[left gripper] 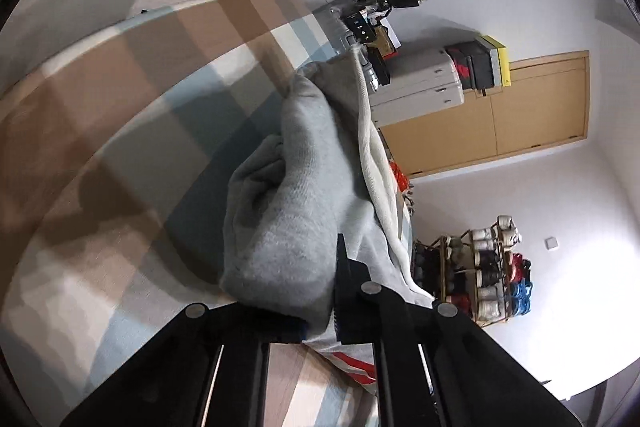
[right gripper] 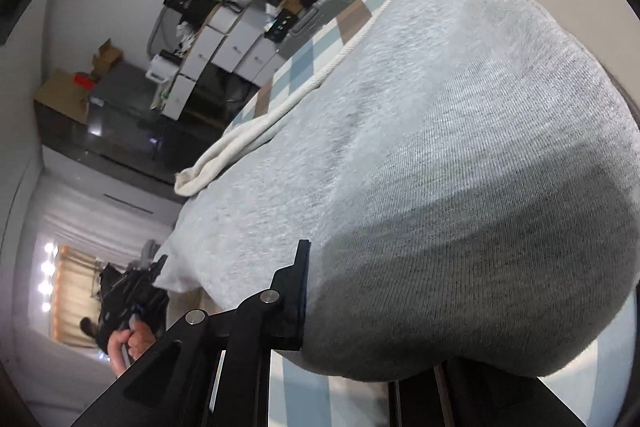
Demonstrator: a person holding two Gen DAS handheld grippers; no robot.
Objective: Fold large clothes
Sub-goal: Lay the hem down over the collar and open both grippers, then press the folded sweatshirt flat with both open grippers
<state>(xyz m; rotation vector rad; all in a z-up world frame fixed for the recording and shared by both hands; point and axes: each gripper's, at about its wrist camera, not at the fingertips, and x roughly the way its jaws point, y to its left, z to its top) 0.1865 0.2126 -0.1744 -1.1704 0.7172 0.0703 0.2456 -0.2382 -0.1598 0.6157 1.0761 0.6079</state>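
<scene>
In the left wrist view, the left gripper sits at the bottom middle of the frame. Its black jaws are pinched tight on a bunch of the soft grey knitted sweatshirt with a cream ribbed edge. The cloth rises from the jaws up the middle of the frame, and the cream edge runs along its right side. Under it lies the checked bedcover in brown, blue and white squares, filling the left half. A wire rack full of shoes stands at the lower right.

In the right wrist view, the right gripper is at the bottom, clamped on a thick fold of the same sweatshirt, which fills most of the right side and hides one jaw. At the lower left a hand holds the other black tool.

Both tools grip an edge, so this looks like the start of a fold. To do it well, lift both sides evenly, keep the cloth tight between them, and lay it flat over the bed
</scene>
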